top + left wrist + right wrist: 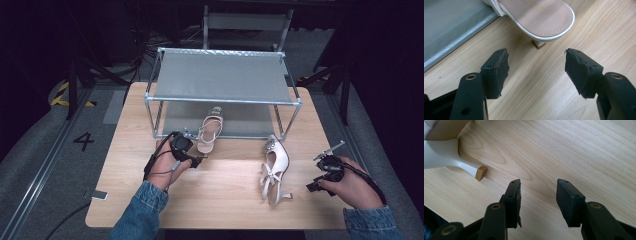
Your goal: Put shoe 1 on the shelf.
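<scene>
A white sandal (210,131) rests at the back middle of the tabletop (225,200), its toe tucked onto the lower shelf of a metal rack (223,75) and its heel end sticking out toward the person. The left gripper (192,150) hovers just beside that heel end, fingers (499,72) spread wide with nothing between them. In the left gripper view the padded insole and the tan-tipped heel lie straight ahead, near but untouched.

A second sandal (274,167) lies on its side toward the right front of the tabletop, thin heel pointing at the front edge. The right gripper (325,170) waits well apart from it near the right edge, its fingers (570,202) likewise released and empty; its slim heel (454,165) shows at the upper left of the right gripper view.

The shoe looks light, with a stiff sole and soft, thin straps that would give or slip under a pinch. The glossy white rim may be slick. The firmest hold is probably across the sole's edges at the heel end, pads pressing insole and underside, or around the heel block itself. Straps and the decorated toe look fragile and are best left alone. Pushed further in, the sandal should slide readily on the shelf.
</scene>
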Motion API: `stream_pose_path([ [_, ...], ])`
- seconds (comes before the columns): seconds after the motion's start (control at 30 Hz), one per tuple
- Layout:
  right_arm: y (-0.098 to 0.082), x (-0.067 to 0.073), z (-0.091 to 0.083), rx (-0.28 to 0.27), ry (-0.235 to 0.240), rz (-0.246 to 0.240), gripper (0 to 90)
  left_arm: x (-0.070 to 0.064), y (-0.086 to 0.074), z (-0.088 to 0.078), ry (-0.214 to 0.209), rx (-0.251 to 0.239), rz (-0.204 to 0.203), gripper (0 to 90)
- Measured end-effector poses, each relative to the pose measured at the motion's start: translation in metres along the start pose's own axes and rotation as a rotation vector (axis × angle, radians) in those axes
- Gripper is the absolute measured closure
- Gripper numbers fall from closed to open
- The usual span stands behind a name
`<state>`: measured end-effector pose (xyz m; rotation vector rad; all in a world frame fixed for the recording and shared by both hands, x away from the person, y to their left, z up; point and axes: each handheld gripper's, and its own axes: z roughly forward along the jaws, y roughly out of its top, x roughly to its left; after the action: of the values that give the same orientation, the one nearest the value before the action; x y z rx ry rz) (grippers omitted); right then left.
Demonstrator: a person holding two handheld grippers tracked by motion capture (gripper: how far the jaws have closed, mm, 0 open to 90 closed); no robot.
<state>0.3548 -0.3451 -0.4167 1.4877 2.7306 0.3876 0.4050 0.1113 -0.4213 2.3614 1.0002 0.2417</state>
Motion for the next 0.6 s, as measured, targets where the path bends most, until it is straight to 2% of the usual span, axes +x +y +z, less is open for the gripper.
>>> stream_pose_path([
  [0.13,-0.002,-0.001,0.001,0.002,-0.002,0.008,55.8,-0.001,0.001,0.012,-0.006,-0.016,0.025,36.3],
  [0.2,-0.003,-0.001,0.001,0.007,-0.004,0.008,55.9,0.0,0.002,0.018,-0.03,-0.031,0.03,39.8],
  [0.3,-0.005,-0.001,0.002,0.009,-0.006,0.008,55.8,0.001,0.002,0.025,-0.038,-0.031,0.049,44.1],
  [0.37,-0.005,-0.001,0.002,0.007,-0.004,0.015,55.8,0.0,0.002,0.028,-0.053,-0.033,0.041,48.3],
  [0.4,-0.005,-0.002,0.001,0.007,-0.004,0.014,55.8,0.001,0.002,0.03,-0.047,-0.033,0.054,49.3],
  [0.47,-0.005,-0.002,0.001,0.004,-0.005,0.014,55.8,0.002,0.001,0.033,-0.052,-0.039,0.051,53.1],
  [0.6,-0.007,-0.001,0.003,0.014,-0.004,0.014,55.8,0.005,0.0,0.041,-0.065,-0.076,0.056,54.7],
])
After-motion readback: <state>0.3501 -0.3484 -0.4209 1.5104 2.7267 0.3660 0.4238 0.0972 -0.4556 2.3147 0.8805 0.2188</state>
